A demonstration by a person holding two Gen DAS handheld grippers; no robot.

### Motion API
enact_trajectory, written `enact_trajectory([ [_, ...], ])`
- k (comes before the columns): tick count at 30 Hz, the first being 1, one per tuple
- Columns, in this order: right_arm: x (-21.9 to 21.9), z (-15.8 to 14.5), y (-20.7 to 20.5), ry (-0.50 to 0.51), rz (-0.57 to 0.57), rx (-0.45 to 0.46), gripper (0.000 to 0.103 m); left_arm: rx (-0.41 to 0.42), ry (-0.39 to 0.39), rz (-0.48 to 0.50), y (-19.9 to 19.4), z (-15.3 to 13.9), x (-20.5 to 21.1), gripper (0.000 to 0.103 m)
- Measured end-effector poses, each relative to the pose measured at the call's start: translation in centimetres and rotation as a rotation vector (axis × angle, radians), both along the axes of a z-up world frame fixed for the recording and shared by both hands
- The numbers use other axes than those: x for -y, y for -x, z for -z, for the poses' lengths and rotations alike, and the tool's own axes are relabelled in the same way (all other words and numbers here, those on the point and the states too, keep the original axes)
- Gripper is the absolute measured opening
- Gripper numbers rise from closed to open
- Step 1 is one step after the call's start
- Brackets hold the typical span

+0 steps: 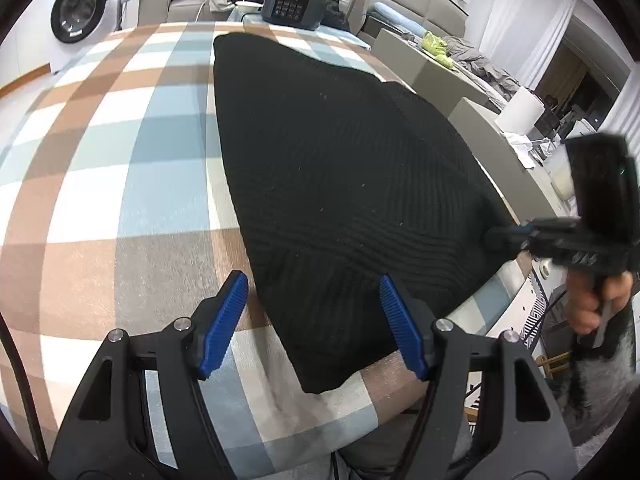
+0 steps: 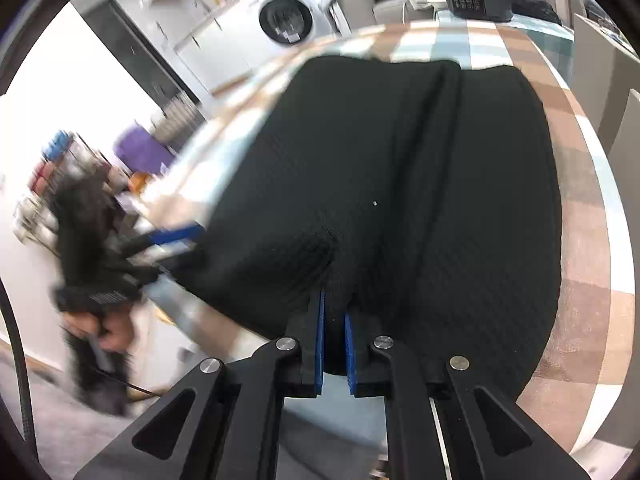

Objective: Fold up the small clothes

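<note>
Checked tablecloth [image 1: 100, 168] | left gripper [image 1: 314, 320] spread wide over black sweater [image 1: 340, 168] | right gripper [image 2: 333, 316] pinching sweater's edge

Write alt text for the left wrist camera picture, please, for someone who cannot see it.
A black knitted garment lies flat on a checked tablecloth, with the left gripper open just above its near corner. The right gripper, hand-held, meets the garment's right edge. A washing machine stands behind.

Garment [image 1: 344, 184] black, finely ribbed; tablecloth [image 1: 104, 168] checked in brown, pale blue, white and grey; left gripper [image 1: 312, 320] and right gripper [image 2: 334, 344] black with ridged blue pads [image 1: 224, 320]; washer [image 1: 80, 8] white.
</note>
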State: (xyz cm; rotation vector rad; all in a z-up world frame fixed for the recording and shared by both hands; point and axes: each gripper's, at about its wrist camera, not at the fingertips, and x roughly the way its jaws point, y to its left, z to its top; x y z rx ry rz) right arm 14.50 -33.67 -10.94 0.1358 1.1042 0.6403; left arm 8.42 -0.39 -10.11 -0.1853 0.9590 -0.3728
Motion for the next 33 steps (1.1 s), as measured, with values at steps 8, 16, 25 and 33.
enact_trajectory([
  [8,2.3,2.0,-0.5,0.0,0.088,-0.072,0.014,0.074,0.041,-0.004,0.2,-2.3,0.2,0.066],
  [16,4.8,1.8,-4.2,-0.15,0.267,-0.016,0.04,0.063,0.02,0.102,-0.7,-0.8,4.4,0.066],
  [25,3.4,3.2,-10.2,-0.201,0.234,-0.049,0.042,0.056,-0.03,0.13,0.5,-0.5,4.7,0.066],
  [33,0.2,2.4,-12.9,-0.025,0.185,0.028,0.012,0.054,0.021,0.056,0.3,-1.2,1.9,0.066],
])
